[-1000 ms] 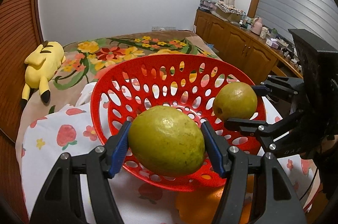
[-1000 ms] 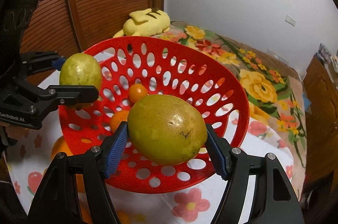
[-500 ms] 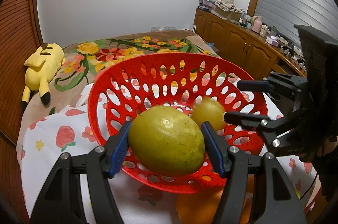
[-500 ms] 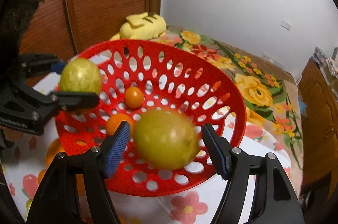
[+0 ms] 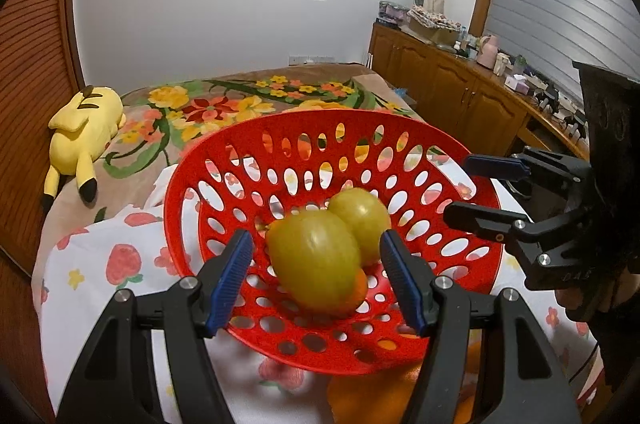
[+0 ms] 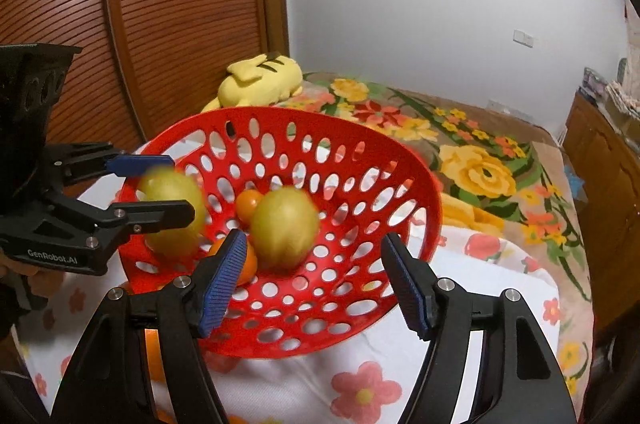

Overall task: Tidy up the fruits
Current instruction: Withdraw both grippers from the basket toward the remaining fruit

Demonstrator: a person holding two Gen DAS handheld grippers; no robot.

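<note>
Both your hand-held grippers, left (image 5: 316,278) and right (image 6: 310,280), gape empty over the red basket (image 5: 400,131); two green mangoes (image 5: 314,268) lie mid-frame inside, dropped there so they stay contained.

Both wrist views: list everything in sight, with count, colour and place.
Basket: one, red, holed, on the cloth.
Green fruits: two, yellow-green, in the basket.
Small oranges: two, orange, in the basket beside the green fruits.
Orange fruit: at least one, outside, under the basket's near rim.
Cloth: one, white, strawberry print.
Blanket: one, floral.
Plush toy: one, yellow, on the blanket.
Cabinets: brown, by the wall.
Left tool: open, holding nothing.
Right tool: open, holding nothing.
</note>
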